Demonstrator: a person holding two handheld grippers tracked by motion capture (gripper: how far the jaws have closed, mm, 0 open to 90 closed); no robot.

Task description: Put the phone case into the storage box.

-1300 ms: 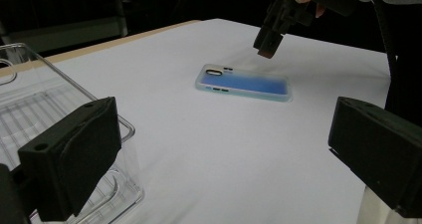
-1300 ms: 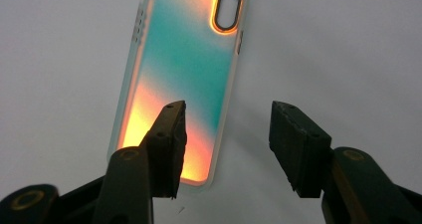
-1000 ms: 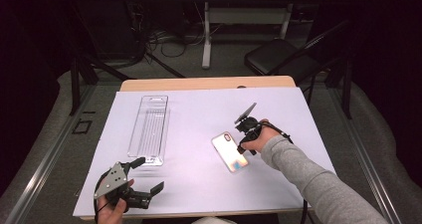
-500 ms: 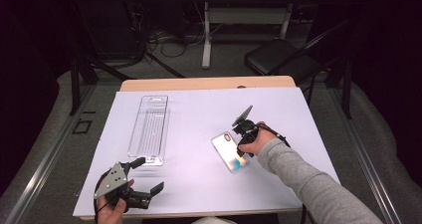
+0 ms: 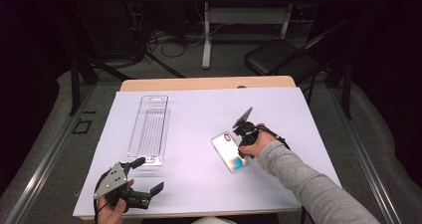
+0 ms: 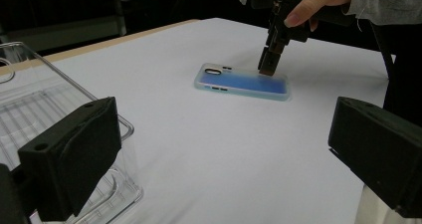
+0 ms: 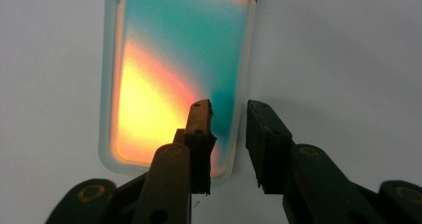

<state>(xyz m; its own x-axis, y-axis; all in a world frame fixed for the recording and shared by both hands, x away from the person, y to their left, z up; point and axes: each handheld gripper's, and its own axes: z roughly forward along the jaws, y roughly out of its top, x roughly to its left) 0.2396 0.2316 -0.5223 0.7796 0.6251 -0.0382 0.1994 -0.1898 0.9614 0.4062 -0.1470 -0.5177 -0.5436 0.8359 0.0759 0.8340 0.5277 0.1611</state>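
A phone case [image 5: 230, 152] with a shimmering coloured back lies flat on the white table, right of centre. My right gripper [image 5: 242, 153] points down at the case's [image 7: 169, 59] near right edge. Its jaws have just been closing. One jaw stands over the case and the other just outside the rim, with a gap still left around that edge [image 7: 229, 109]. The left gripper view shows the case [image 6: 244, 82] with the right gripper's tip [image 6: 268, 67] at its side. My left gripper [image 5: 149, 175] rests open at the front left, with nothing between its jaws [image 6: 226, 154].
A clear plastic package [image 5: 149, 129] lies at the left of the table, just ahead of my left gripper, and its corner [image 6: 30, 99] sits beside the left jaw. A black chair [image 5: 278, 59] stands beyond the far edge.
The right hand has shifted slightly left, bringing its gripper over the case's right edge. The case and the left gripper have stayed where they were.
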